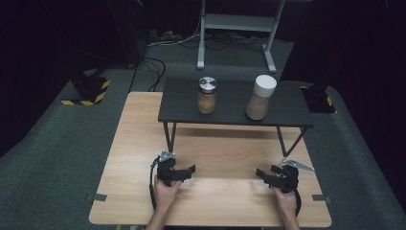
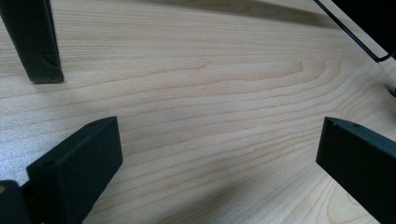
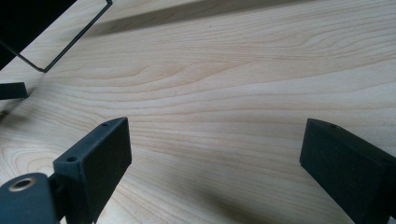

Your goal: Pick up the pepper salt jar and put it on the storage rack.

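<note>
Two jars stand on a low black shelf (image 1: 230, 117) at the back of the wooden table (image 1: 215, 158). The left jar (image 1: 207, 95) has a silver lid and brownish contents; the right jar (image 1: 261, 97) has a white lid. My left gripper (image 1: 191, 172) rests on the table near the front left, held in a hand, jaws apart and pointing right. My right gripper (image 1: 263, 172) rests at the front right, jaws apart and pointing left. In the left gripper view (image 2: 219, 149) and the right gripper view (image 3: 215, 149), nothing but bare wood lies between the jaws.
The shelf stands on thin black legs (image 1: 169, 135), and one leg (image 2: 37, 42) shows close in the left gripper view. A thin wire leg (image 3: 60, 42) shows in the right gripper view. Beyond the table are grey floor, cables and a metal stand (image 1: 237, 28).
</note>
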`<control>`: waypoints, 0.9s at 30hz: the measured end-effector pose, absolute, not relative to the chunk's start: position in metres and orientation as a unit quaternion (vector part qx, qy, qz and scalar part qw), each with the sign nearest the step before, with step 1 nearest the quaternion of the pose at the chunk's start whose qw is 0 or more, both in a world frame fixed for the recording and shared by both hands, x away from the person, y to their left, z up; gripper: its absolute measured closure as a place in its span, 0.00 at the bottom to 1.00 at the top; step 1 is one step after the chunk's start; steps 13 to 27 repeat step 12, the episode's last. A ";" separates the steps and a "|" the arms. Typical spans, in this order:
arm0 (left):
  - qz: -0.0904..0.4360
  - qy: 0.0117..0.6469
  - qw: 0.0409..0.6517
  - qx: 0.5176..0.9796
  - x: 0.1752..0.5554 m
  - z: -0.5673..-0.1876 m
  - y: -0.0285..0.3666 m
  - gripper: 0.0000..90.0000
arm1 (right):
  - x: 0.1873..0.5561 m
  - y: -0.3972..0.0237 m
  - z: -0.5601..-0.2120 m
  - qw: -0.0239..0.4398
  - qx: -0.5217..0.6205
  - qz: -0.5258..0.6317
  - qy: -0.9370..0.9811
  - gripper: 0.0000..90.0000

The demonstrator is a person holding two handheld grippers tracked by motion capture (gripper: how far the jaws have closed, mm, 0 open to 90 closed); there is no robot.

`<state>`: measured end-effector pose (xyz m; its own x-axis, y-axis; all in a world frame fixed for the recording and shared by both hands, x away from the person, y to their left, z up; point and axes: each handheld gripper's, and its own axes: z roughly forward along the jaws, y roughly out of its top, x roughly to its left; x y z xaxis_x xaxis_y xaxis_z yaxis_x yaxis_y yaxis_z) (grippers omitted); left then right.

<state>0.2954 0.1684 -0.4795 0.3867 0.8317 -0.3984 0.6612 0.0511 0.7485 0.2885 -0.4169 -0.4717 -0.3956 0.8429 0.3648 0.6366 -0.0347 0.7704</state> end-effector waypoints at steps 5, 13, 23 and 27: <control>0.090 0.546 0.476 0.684 0.295 -0.479 0.168 0.01 | 0.288 -0.417 -0.472 0.108 0.539 0.477 0.686 0.09; 0.089 0.545 0.476 0.684 0.296 -0.479 0.169 0.01 | 0.288 -0.417 -0.472 0.107 0.538 0.477 0.687 0.09; 0.089 0.545 0.476 0.684 0.296 -0.479 0.169 0.01 | 0.288 -0.417 -0.472 0.107 0.538 0.477 0.687 0.09; 0.089 0.545 0.476 0.684 0.296 -0.479 0.169 0.01 | 0.288 -0.417 -0.472 0.107 0.538 0.477 0.687 0.09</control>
